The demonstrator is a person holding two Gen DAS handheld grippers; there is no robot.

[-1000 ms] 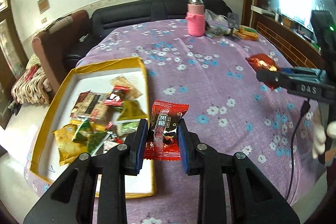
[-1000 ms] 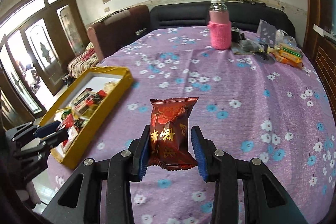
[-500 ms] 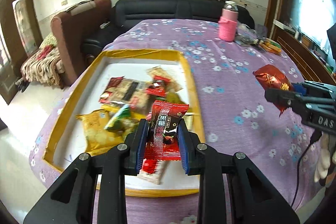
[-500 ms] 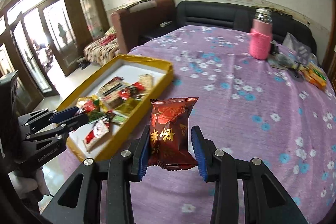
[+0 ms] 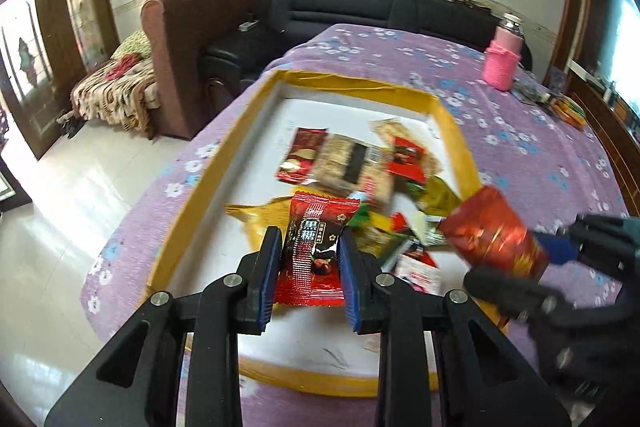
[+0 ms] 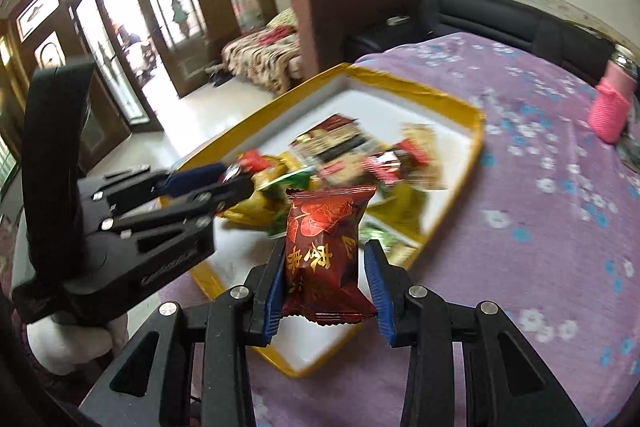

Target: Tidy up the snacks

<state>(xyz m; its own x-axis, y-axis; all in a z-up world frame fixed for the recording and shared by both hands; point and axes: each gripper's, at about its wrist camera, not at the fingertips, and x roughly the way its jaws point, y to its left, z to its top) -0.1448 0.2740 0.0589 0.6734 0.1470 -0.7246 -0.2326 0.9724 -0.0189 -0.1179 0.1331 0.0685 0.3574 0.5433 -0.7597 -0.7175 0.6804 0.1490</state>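
left hand-held gripper (image 5: 310,263) pinches a bright red snack packet (image 5: 316,251) by its sides, above the near half of the yellow-rimmed tray (image 5: 458,143). right hand-held gripper (image 6: 326,277) pinches a dark red snack packet (image 6: 326,255) the same way, above the tray's near corner. side grips leave each packet free to drop flat, judged as readiness for release. loose snacks (image 5: 360,167) crowd the tray's far half; bare white floor remains at its near half. the tray sits close to the table (image 6: 540,267) edge, and the grippers are near each other, so room between them is tight.
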